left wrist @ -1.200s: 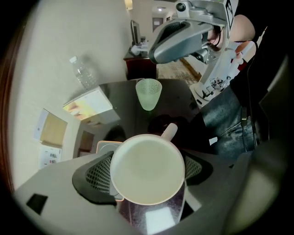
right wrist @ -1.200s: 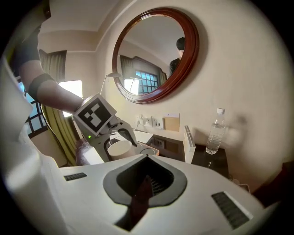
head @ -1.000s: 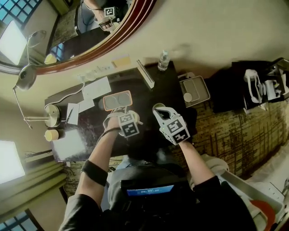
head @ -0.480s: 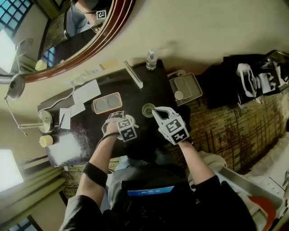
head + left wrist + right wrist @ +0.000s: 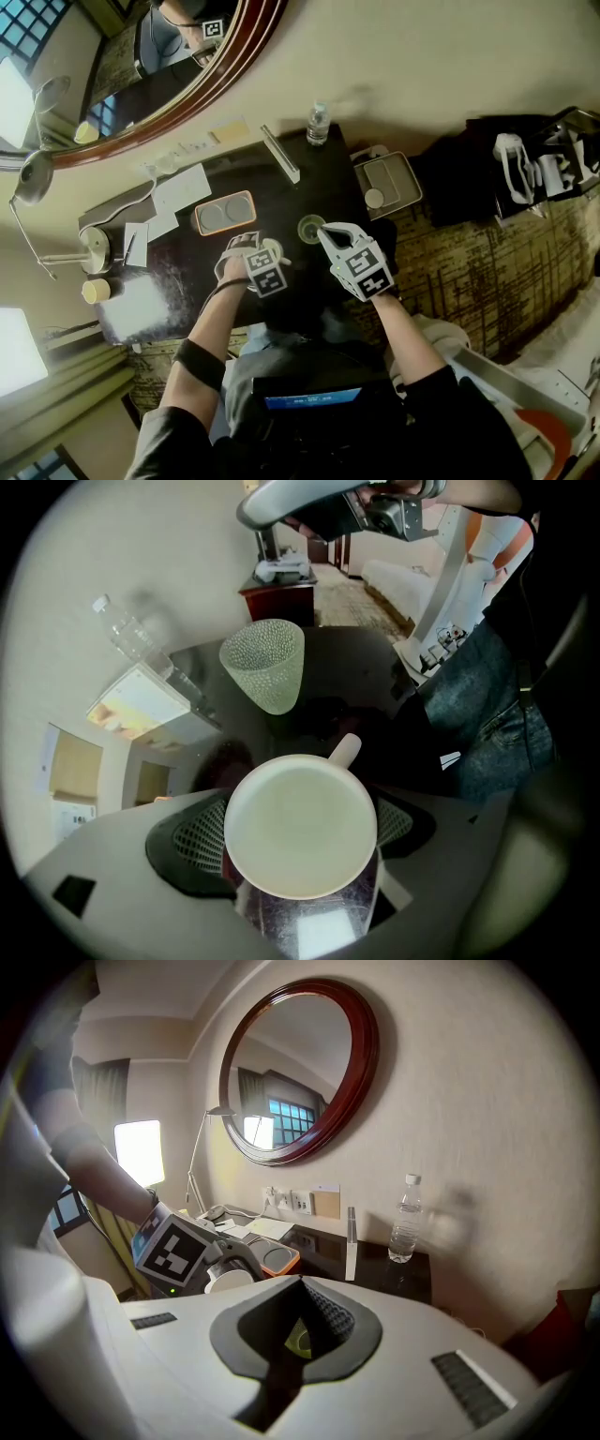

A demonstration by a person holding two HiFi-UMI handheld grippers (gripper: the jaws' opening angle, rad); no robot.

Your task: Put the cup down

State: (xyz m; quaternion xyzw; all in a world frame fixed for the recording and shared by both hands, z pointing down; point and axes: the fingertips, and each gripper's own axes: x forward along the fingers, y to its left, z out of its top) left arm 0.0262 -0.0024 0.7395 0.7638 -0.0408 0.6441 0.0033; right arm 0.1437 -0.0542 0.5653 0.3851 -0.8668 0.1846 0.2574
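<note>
Empty white cup, upright, clamped between the left tongs.

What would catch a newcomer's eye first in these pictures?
The white mug fills the left gripper view, seen from straight above and clamped between the pads of the left gripper over the dark table. Just beyond it a dimpled green glass stands on that table. On the wall behind hangs a big oval mirror in a red-brown frame, with a water bottle below it to the right.
</note>
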